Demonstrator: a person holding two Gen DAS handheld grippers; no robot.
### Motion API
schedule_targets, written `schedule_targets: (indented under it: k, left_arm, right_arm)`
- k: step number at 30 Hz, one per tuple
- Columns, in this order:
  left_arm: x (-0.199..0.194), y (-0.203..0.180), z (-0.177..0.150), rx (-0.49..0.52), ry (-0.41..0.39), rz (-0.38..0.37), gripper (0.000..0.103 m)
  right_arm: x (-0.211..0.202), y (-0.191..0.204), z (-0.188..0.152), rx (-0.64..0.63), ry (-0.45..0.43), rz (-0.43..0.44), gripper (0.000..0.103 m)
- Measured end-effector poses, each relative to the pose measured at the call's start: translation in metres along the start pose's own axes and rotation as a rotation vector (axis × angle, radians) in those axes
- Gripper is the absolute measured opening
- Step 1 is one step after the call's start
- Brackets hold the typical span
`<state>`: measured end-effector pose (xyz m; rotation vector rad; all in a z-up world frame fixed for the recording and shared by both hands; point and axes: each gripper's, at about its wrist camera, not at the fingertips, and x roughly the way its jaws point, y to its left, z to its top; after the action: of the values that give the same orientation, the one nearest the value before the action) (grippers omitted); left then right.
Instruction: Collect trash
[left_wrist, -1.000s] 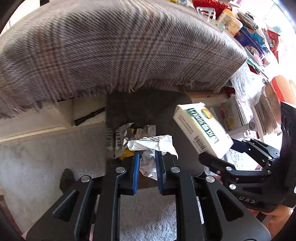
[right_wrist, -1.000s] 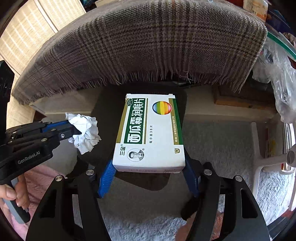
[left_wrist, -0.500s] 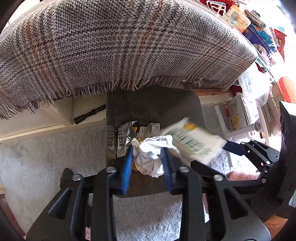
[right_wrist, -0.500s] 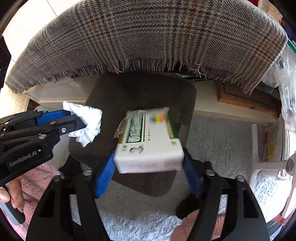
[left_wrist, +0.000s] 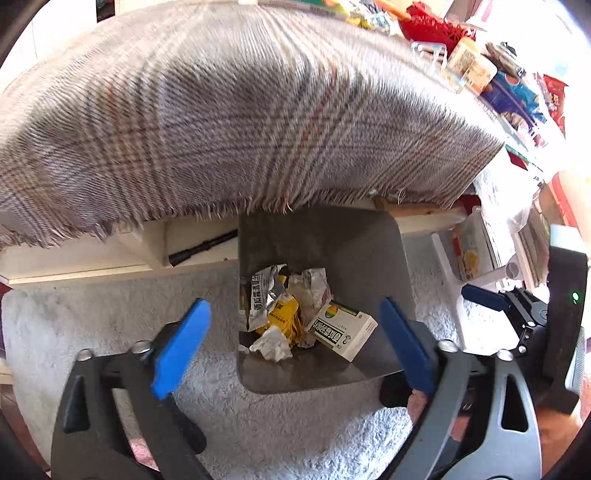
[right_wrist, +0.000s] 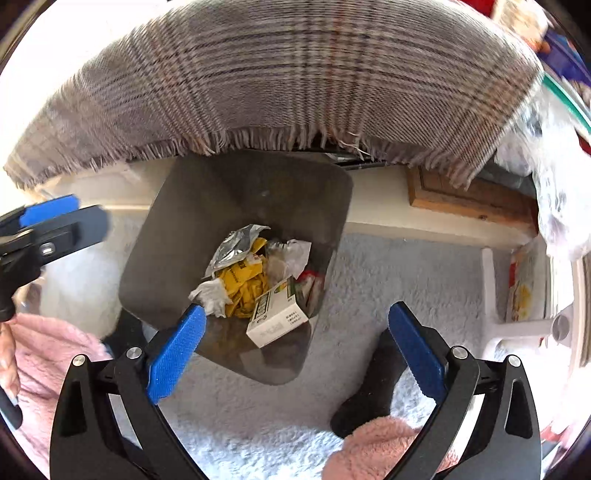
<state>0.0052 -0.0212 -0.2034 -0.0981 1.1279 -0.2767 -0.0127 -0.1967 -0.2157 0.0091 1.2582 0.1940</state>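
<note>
A dark grey trash bin (left_wrist: 354, 243) (right_wrist: 207, 206) stands on the pale carpet under the table edge. Inside lie a white-and-green medicine box (left_wrist: 341, 328) (right_wrist: 277, 317), a crumpled white tissue (left_wrist: 271, 343) (right_wrist: 210, 295), yellow wrappers (left_wrist: 282, 314) (right_wrist: 243, 288) and a silver foil packet (left_wrist: 262, 295) (right_wrist: 232, 247). My left gripper (left_wrist: 291, 343) is open and empty above the bin's near rim. My right gripper (right_wrist: 299, 347) is open and empty above the bin's near right side. Each gripper shows at the edge of the other's view.
A plaid fringed cloth (left_wrist: 221, 122) (right_wrist: 295, 81) hangs over the table edge above the bin. Cluttered packets and bottles (left_wrist: 491, 74) sit at the table's right. A white rack with papers (left_wrist: 476, 254) stands right of the bin. Pink fleece sleeves (right_wrist: 48, 350) show low.
Both grippers opened. The medicine box dropped from the right gripper and the tissue from the left into the bin. Both grippers rose a little.
</note>
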Motion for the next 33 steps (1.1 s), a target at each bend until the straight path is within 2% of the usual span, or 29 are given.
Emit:
schedule_targets:
  k: [4,12,19,24,33]
  left_arm:
    - [-0.025,-0.006,0.003,0.022,-0.049,0.0,0.095]
    - [-0.068,-0.015,0.023,0.035,-0.105,-0.005,0.095]
    - [-0.091,-0.023,0.071,0.065,-0.15,0.036,0.095]
    - [-0.081,-0.036,0.115,0.09,-0.15,0.039,0.095]
    - [-0.031,-0.08,0.182,0.152,-0.124,-0.013,0.095]
  right_arm:
    - [-0.028,-0.024,0.005,0.102,-0.043,0.043,0.1]
    - [-0.115,-0.043,0.035,0.13,-0.23,0.023,0.1]
    - [-0.141,-0.048,0.084,0.111,-0.295,-0.007,0.1]
    - [-0.141,-0.054,0.124,0.126,-0.306,0.02,0.099]
    - [-0.127,-0.087,0.23,0.177,-0.335,0.034,0.1]
